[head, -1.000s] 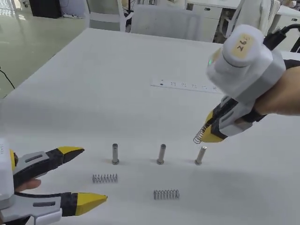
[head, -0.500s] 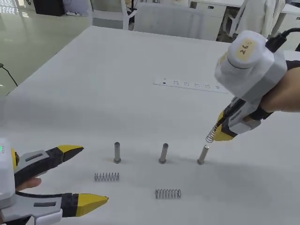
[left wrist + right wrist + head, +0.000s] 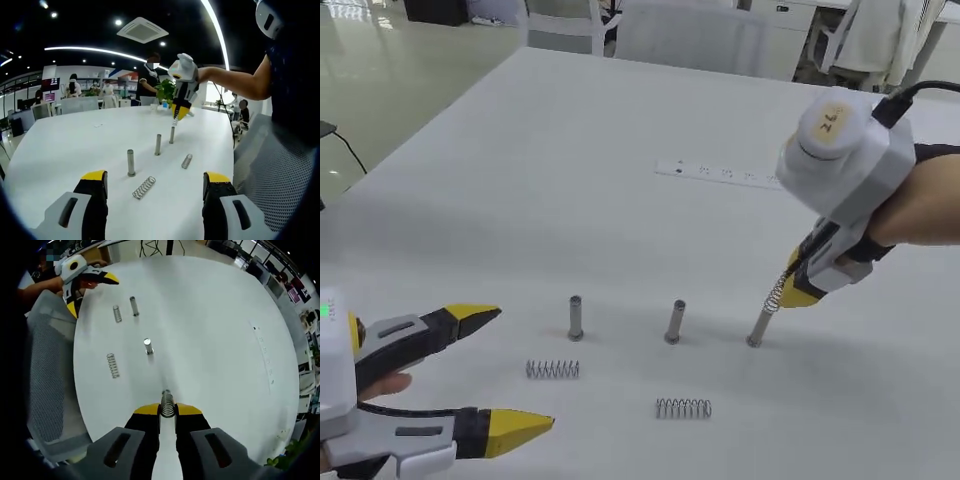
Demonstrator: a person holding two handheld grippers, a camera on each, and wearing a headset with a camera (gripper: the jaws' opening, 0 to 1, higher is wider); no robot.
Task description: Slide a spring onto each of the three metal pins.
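While clamped on a spring, the right gripper holds it atop the rightmost pin.
The left gripper hangs open-jawed above the counter.

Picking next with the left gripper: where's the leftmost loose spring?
Head view: the spring lies flat just near-side of the leftmost pin, ahead of the left gripper.

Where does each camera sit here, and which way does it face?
Head view: on the headset, looking forward and down at the table; left gripper, right gripper and its hand show.
Left gripper view: low over the table, facing along the three pins; own open jaws below.
Right gripper view: above the end pin, looking down own jaws, shut on a spring.
Shared: both gripper views see the opposite gripper.
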